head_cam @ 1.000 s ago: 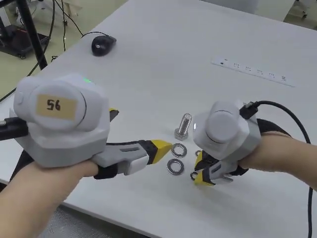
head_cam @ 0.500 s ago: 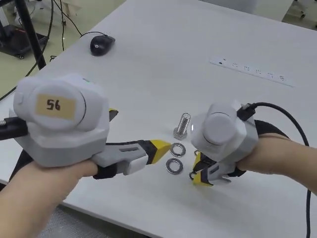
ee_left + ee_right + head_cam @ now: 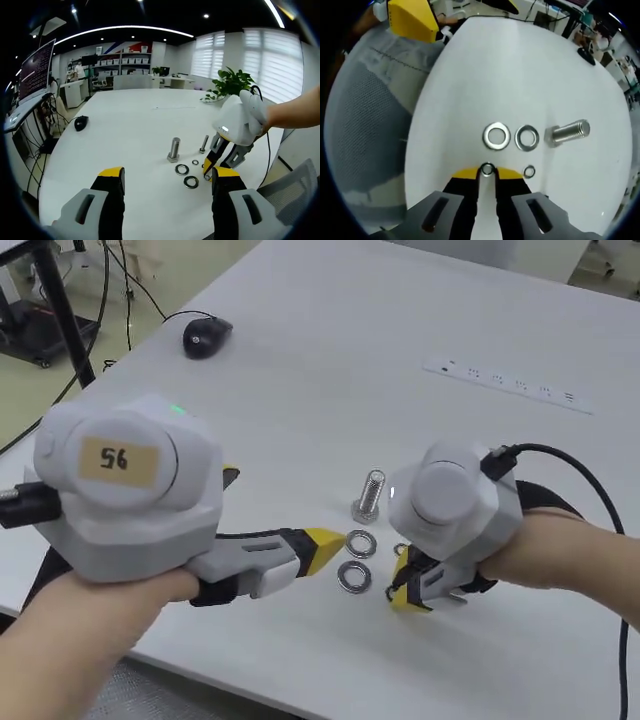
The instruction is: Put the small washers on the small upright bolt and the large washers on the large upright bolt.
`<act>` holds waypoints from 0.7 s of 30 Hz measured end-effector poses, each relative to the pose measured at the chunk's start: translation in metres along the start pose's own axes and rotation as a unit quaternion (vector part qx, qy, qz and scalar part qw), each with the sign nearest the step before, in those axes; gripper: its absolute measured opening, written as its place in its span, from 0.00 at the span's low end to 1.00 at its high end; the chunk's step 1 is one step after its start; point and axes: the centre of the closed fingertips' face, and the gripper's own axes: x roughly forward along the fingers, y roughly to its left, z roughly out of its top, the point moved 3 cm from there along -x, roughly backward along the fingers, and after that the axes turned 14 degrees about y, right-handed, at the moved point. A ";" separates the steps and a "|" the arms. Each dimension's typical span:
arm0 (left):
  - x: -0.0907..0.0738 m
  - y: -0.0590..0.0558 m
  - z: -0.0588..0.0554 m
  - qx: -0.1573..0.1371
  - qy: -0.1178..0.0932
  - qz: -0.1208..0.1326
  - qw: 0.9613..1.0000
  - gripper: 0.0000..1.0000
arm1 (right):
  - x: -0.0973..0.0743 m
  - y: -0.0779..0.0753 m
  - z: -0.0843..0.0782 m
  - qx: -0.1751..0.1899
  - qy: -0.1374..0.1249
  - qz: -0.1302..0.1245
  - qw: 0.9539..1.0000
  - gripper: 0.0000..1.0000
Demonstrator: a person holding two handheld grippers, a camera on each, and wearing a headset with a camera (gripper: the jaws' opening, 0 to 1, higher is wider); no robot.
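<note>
White office tabletop (image 3: 300, 360): right hand-held gripper (image 3: 488, 173) pinches a small washer (image 3: 488, 165), left hand-held gripper (image 3: 168, 175) gapes empty.

You have two large washers (image 3: 496, 136) (image 3: 526, 137), two small washers (image 3: 487, 169) (image 3: 529, 171), two upright bolts (image 3: 173, 149) (image 3: 203, 143), one mouse (image 3: 207, 335) and one power strip (image 3: 508, 384)

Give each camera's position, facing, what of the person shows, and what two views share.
Head view: headset, facing forward and down at the table; left gripper, right gripper, left hand, right hand show.
Left gripper view: on the left gripper, facing across the table along open jaws; the right gripper and a forearm show.
Right gripper view: on the right gripper, facing down, jaws shut on a small washer.
Both gripper views share the large bolt and large washers.
</note>
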 end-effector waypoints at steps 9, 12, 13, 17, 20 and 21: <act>0.004 -0.005 0.004 0.013 0.006 -0.003 1.000 0.70 | -0.041 -0.015 -0.031 0.044 -0.027 -0.009 0.999 0.12; 0.006 -0.007 0.007 0.016 0.007 -0.005 1.000 0.70 | -0.055 -0.022 -0.047 0.063 -0.032 -0.020 0.997 0.12; 0.006 -0.007 0.008 0.017 0.006 -0.006 1.000 0.70 | -0.060 -0.025 -0.053 0.071 -0.034 -0.023 0.997 0.12; 0.006 -0.009 0.012 0.024 0.007 -0.007 1.000 0.70 | -0.072 -0.034 -0.072 0.083 -0.024 -0.035 0.996 0.12; 0.006 -0.011 0.012 0.027 0.008 -0.009 1.000 0.70 | -0.078 -0.043 -0.078 0.085 -0.019 -0.043 0.995 0.12; 0.006 -0.011 0.012 0.028 0.008 -0.009 1.000 0.70 | -0.079 -0.045 -0.078 0.086 -0.020 -0.045 0.995 0.12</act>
